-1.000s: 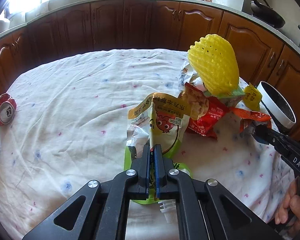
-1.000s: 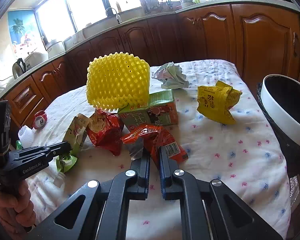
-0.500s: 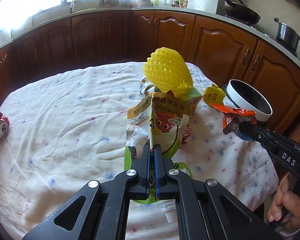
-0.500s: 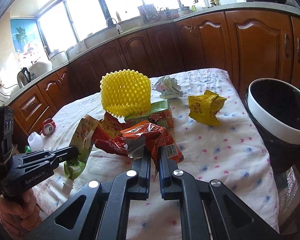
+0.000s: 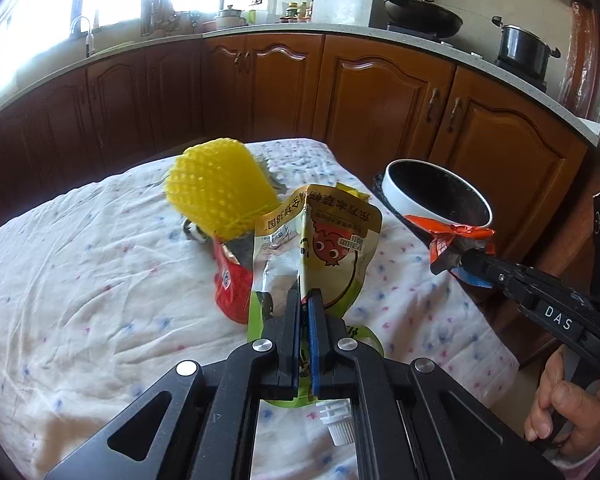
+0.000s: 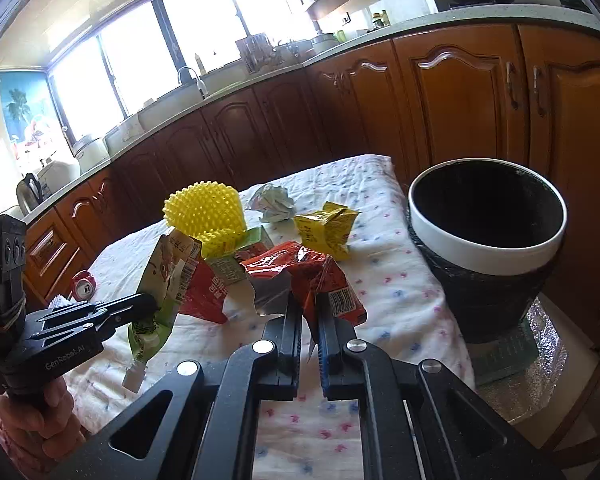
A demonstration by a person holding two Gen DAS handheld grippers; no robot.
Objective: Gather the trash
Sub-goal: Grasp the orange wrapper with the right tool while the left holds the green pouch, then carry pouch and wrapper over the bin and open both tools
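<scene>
- Left tool (image 5: 305, 300) is clamped on the green spouted pouch (image 5: 324, 252).
- Right tool (image 6: 309, 308) is clamped on the orange wrapper (image 6: 300, 268), near the bin (image 6: 488, 252).

A kitchen, lit hard by daylight through a wide window (image 6: 148, 60) that burns nearly white above the sink's curved tap (image 6: 192, 78). Brown wooden cabinets (image 5: 384, 108) with arched door panels run in a bend beneath a pale speckled countertop (image 5: 432, 42). On the hob stand a black wok (image 5: 420, 10) and a lidded pot (image 5: 522, 46) (both dark against the light wall). A kettle (image 6: 30, 192) sits at the counter's far end. The table wears a rumpled white cloth (image 5: 92, 280) dotted pink and blue.
</scene>
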